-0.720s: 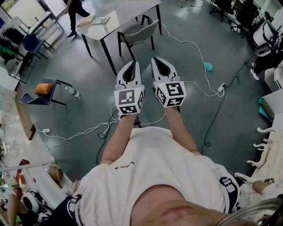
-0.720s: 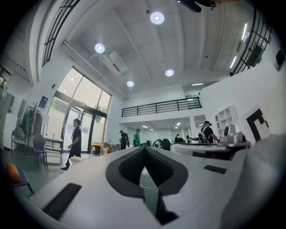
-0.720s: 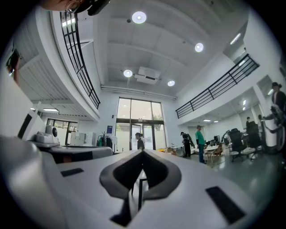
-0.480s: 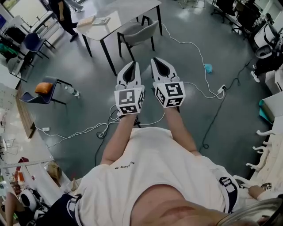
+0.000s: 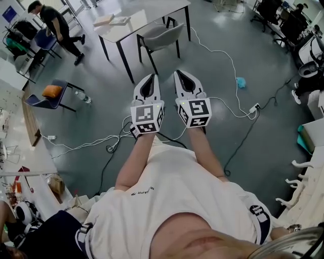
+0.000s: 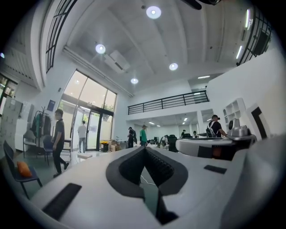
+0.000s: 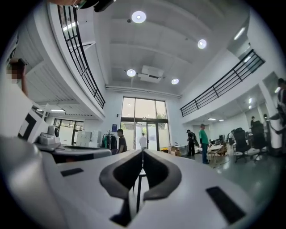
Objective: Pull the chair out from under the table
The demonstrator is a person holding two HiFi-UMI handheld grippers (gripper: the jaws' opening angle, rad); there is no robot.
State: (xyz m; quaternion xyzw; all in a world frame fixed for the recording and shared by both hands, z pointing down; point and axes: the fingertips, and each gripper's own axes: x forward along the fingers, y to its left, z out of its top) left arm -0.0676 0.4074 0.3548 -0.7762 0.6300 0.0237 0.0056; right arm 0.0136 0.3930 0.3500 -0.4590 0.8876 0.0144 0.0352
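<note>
Both jaws were together, empty; grey padded black-legged chair (image 5: 161, 38) at white desk (image 5: 147, 15) stood well ahead, equally near left gripper (image 5: 150, 77) and right gripper (image 5: 180, 73).

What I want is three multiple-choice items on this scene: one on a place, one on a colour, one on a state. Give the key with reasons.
1. Where does the grey chair stand?
A. pushed in at the white table
B. tipped on its side
C. stacked on the tabletop

2. What colour is the cushion on the blue chair?
A. green
B. orange
C. white

3. How do the left gripper and the right gripper stand?
A. both wide open
B. left clamped on a chair leg
C. both shut, empty

Key: 1 A, its front reaches under the tabletop; 2 B, it shows orange in the head view; 3 C, each gripper view shows jaws together with nothing between.
</note>
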